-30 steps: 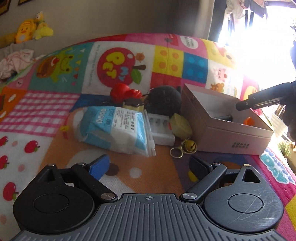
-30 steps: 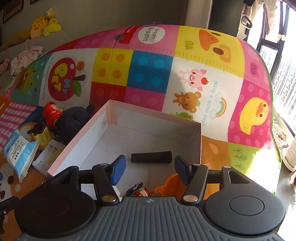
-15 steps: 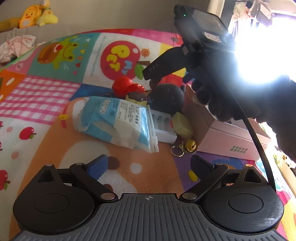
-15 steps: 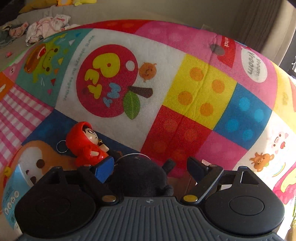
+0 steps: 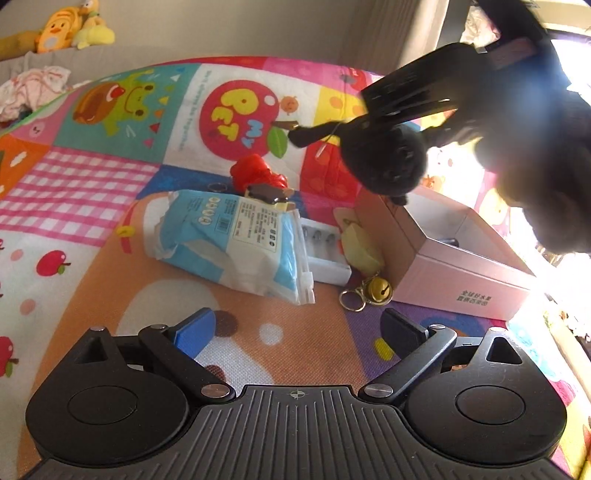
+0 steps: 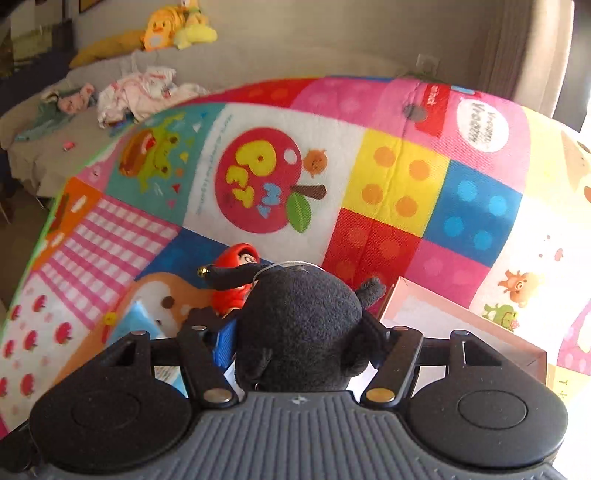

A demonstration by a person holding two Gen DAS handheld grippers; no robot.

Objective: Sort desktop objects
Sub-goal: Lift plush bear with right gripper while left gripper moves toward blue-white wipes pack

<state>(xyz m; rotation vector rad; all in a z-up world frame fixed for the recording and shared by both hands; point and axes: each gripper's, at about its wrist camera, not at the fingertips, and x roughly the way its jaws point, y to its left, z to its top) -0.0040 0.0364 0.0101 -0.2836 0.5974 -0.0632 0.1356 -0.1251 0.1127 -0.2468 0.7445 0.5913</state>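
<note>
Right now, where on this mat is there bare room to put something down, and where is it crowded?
Free: the checked and apple-print stretch of the play mat left of the blue wipes pack, and the orange patch between that pack and the left gripper. Crowded: the strip between the pack and the pink box, with the red figure and bell keyring.

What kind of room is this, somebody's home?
Most likely a home living room or playroom: a colourful children's play mat covers the floor, stuffed toys sit on a grey sofa, and small clothes lie there.
</note>
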